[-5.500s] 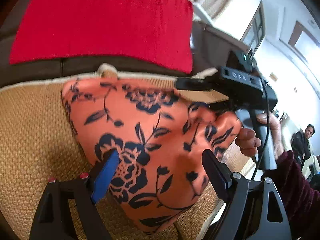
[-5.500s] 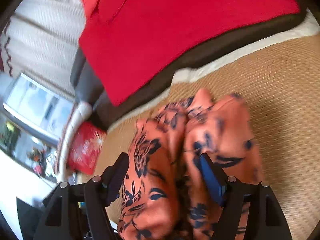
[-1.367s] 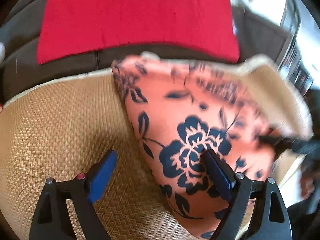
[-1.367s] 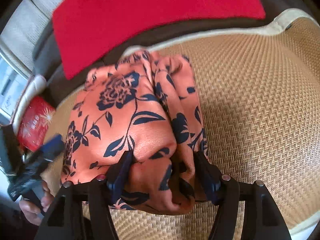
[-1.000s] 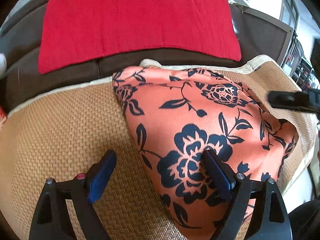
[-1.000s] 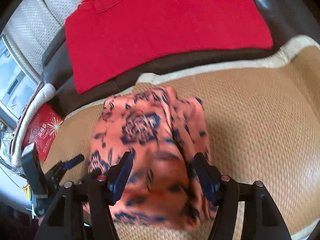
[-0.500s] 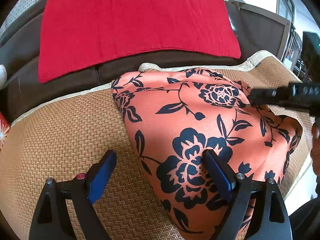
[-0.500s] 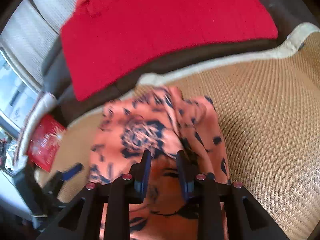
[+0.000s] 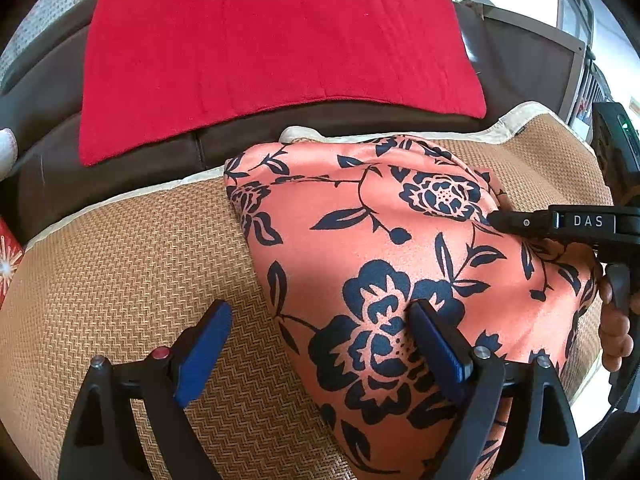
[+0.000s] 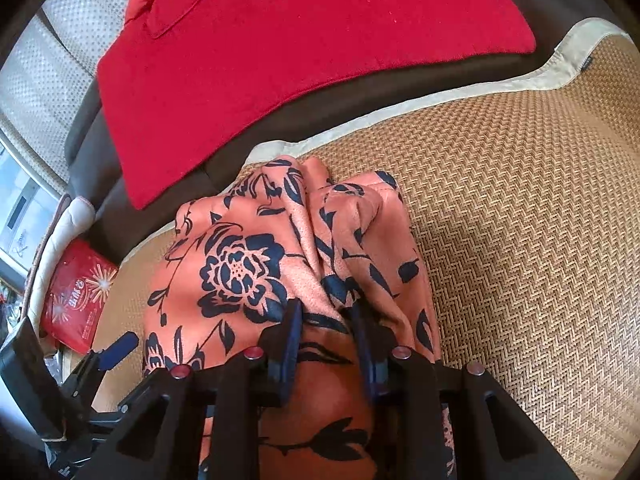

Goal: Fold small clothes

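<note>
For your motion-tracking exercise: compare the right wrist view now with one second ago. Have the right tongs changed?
Yes. The right tongs, open a second ago, have closed, pinching a bunched fold of the orange floral garment, which lies on the woven mat.

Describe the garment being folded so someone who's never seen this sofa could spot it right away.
On the woven tan seat mat, below the plain red cloth draped over the backrest, lies the orange garment. Its dark navy flower-and-leaf print sets it apart from its unpatterned neighbours.
</note>
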A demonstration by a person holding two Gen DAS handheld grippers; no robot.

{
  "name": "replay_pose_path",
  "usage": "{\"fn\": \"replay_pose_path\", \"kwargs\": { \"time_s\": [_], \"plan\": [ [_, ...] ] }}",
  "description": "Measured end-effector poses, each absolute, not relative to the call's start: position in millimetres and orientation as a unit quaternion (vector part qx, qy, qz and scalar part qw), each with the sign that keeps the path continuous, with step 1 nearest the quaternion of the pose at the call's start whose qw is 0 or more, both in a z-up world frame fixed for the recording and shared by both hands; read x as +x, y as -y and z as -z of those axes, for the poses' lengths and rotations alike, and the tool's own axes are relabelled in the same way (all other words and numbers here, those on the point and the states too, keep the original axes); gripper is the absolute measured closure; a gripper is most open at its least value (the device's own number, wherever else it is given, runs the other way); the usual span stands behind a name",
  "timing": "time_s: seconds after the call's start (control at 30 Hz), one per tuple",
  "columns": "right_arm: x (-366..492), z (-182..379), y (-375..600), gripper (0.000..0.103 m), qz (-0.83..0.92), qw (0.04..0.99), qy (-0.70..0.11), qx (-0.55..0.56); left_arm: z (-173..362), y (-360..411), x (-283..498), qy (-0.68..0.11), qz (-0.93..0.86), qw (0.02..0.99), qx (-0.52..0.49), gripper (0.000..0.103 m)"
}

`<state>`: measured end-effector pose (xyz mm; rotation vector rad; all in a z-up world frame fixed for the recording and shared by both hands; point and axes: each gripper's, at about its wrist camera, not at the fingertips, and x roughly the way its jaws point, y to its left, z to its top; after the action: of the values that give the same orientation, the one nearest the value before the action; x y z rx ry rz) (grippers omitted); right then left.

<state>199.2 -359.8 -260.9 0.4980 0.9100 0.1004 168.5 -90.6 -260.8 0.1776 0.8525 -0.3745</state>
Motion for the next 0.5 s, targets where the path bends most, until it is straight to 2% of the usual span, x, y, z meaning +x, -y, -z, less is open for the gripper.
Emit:
{"fn": "replay_pose_path", "kwargs": {
  "time_s": [0.5],
  "plan": [
    [175, 272, 359, 0.073, -0.051, 0.856, -0.429, 0.283, 259, 89, 175, -0.411, 0.158, 0.894, 0.088, 0.009]
  ]
}}
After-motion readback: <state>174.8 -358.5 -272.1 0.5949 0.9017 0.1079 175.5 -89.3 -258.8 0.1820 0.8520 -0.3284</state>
